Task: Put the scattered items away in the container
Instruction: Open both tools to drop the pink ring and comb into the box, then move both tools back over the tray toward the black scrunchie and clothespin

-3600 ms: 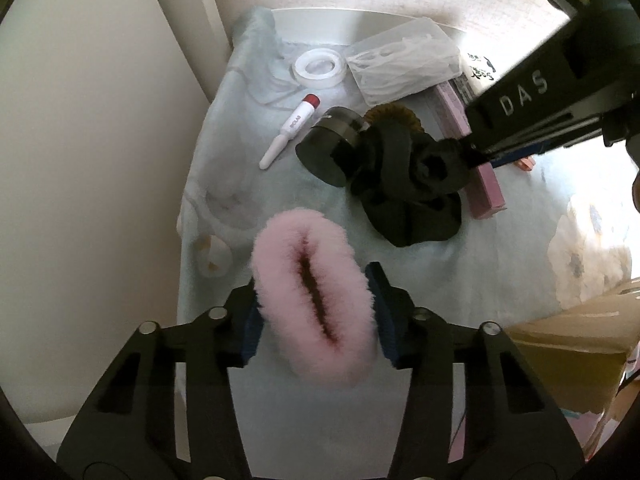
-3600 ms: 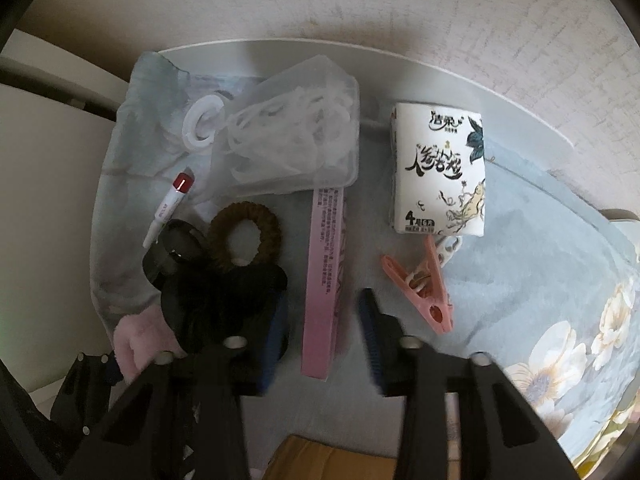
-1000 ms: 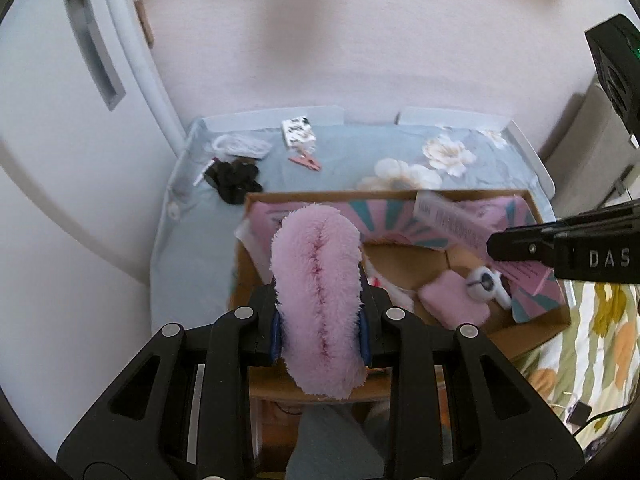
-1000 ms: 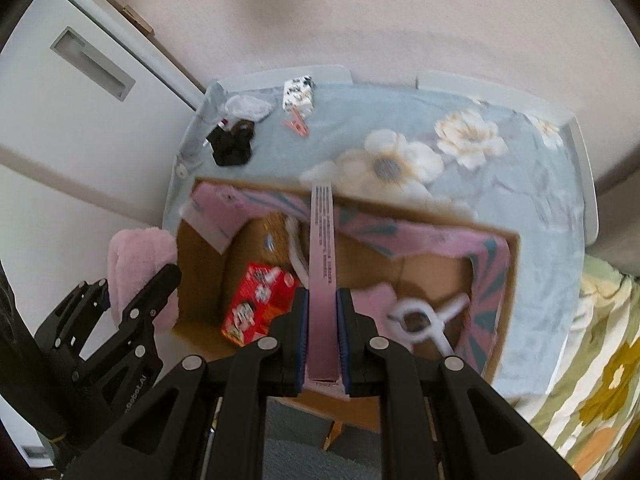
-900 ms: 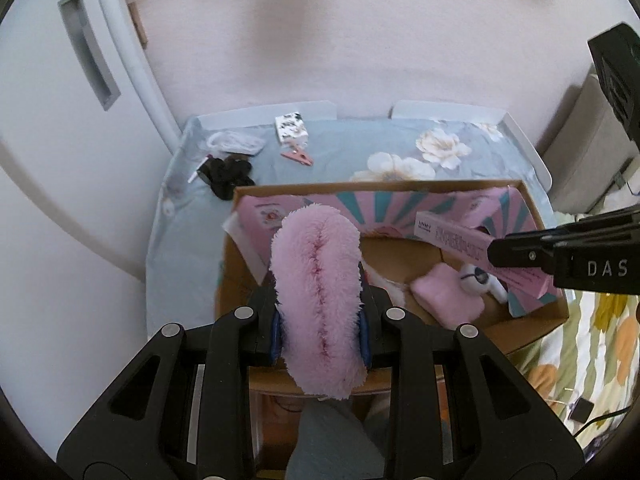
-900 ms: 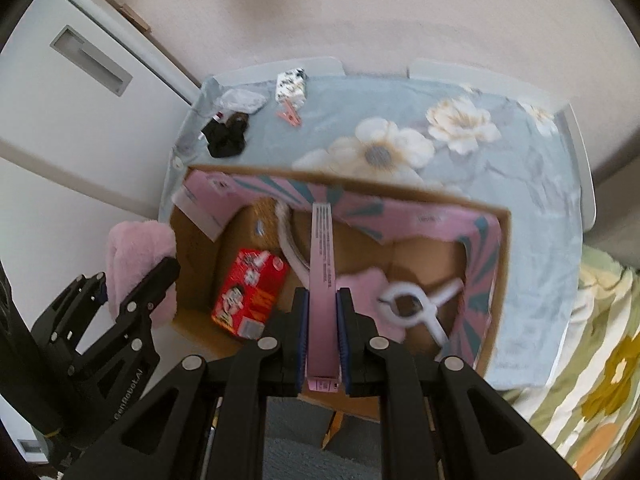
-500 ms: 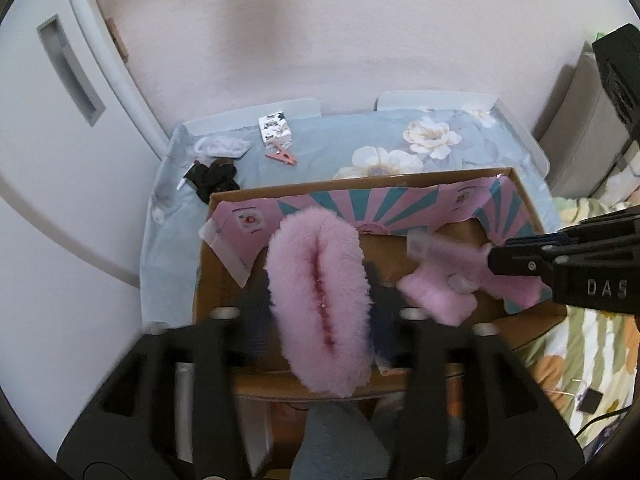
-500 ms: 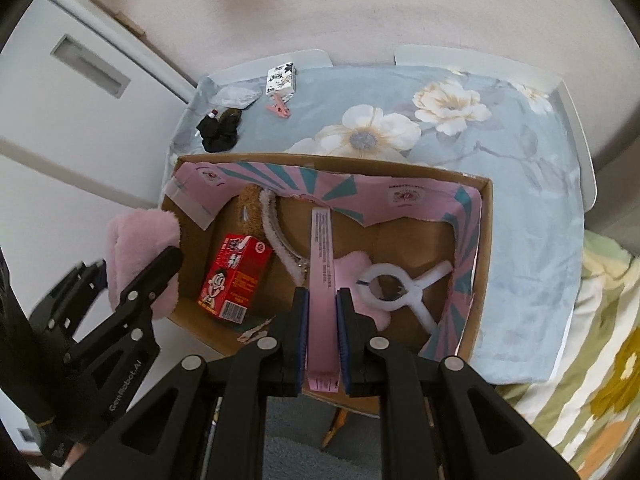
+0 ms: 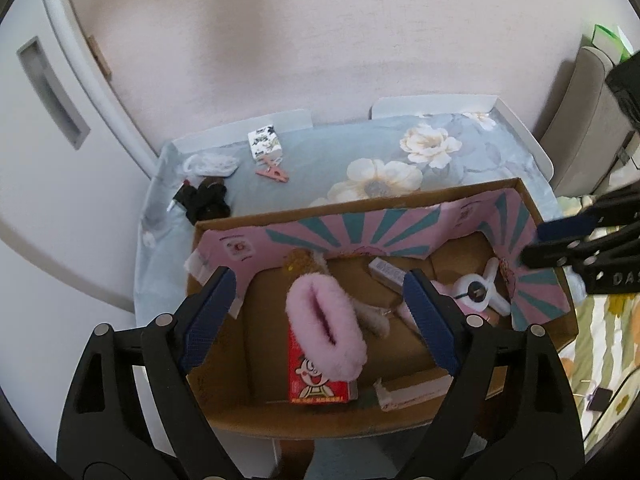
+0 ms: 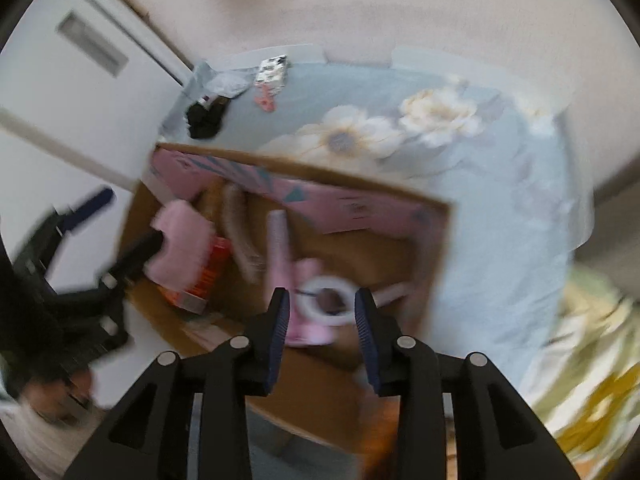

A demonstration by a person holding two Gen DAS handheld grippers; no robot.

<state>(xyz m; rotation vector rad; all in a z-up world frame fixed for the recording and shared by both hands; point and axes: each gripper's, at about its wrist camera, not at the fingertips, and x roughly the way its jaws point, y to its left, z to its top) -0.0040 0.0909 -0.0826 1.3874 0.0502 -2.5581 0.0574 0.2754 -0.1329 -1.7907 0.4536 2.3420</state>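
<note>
The fluffy pink scrunchie (image 9: 326,322) is lying inside the cardboard box (image 9: 224,364), draped over the top end of a red snack carton (image 9: 318,384) — free of any grip. The left gripper (image 9: 322,316) is hanging above it, tilted steeply down, its jaws having just been opening and now standing wide, each blue pad (image 9: 208,316) well clear of the scrunchie's sides. The scrunchie is sitting between and below the two fingers, nearer the middle of the gap.

The right gripper (image 10: 322,330) is pointing almost straight down over the box's other half; its jaws have also just been opening and are now apart, nothing pressed between them. The long pink box (image 10: 278,252) is lying in the cardboard box ahead of its fingertips, blurred in the right wrist view. A white plastic clip (image 9: 478,290) is resting on a pink pad just beside it.

Outside the cardboard box, on the floral blue cloth (image 9: 352,148), a black scrunchie pile (image 9: 204,200), a pink clothespin (image 9: 272,172) and a tissue pack (image 9: 264,142) are still lying near the far corner.
</note>
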